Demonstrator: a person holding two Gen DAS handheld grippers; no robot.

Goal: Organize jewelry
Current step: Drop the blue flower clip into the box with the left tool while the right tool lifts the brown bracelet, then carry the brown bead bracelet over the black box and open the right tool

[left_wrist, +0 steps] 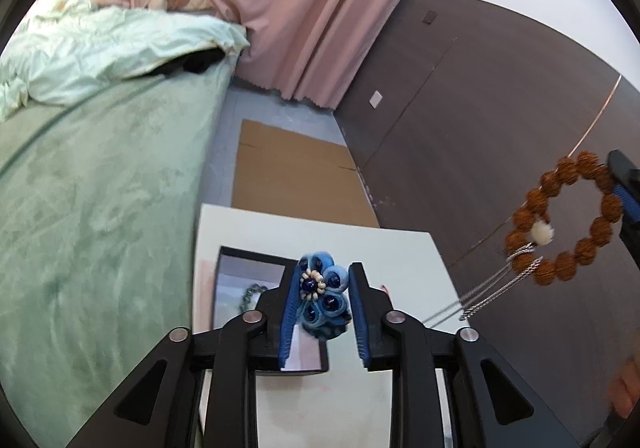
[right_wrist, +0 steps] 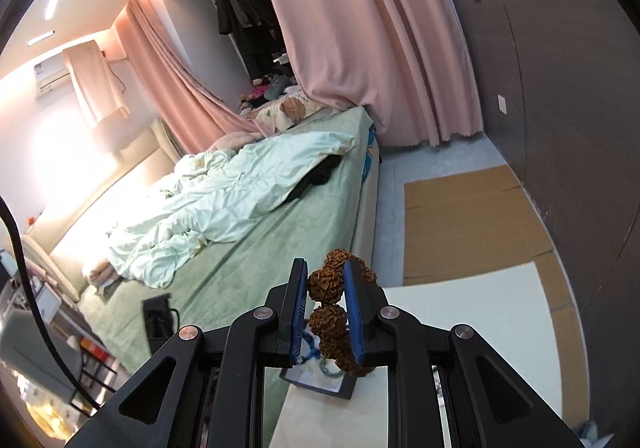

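Currently seeing blue flower ornament (left_wrist: pixel 322 294) loose between spread jaws of left gripper (left_wrist: pixel 326 268), leaning on one pad, above black-rimmed tray (left_wrist: pixel 224 268) on white table (left_wrist: pixel 400 248). Also seeing brown bead bracelet (right_wrist: pixel 326 322) clamped in right gripper (right_wrist: pixel 324 266), raised off to the side, silver chain (left_wrist: pixel 492 288) dangling from it.

A green bed (right_wrist: pixel 256 248) with a pale duvet (right_wrist: pixel 224 204), pink curtains (right_wrist: pixel 360 28), a dark wall (left_wrist: pixel 480 96), and cardboard (left_wrist: pixel 288 172) on the grey floor (right_wrist: pixel 432 164).
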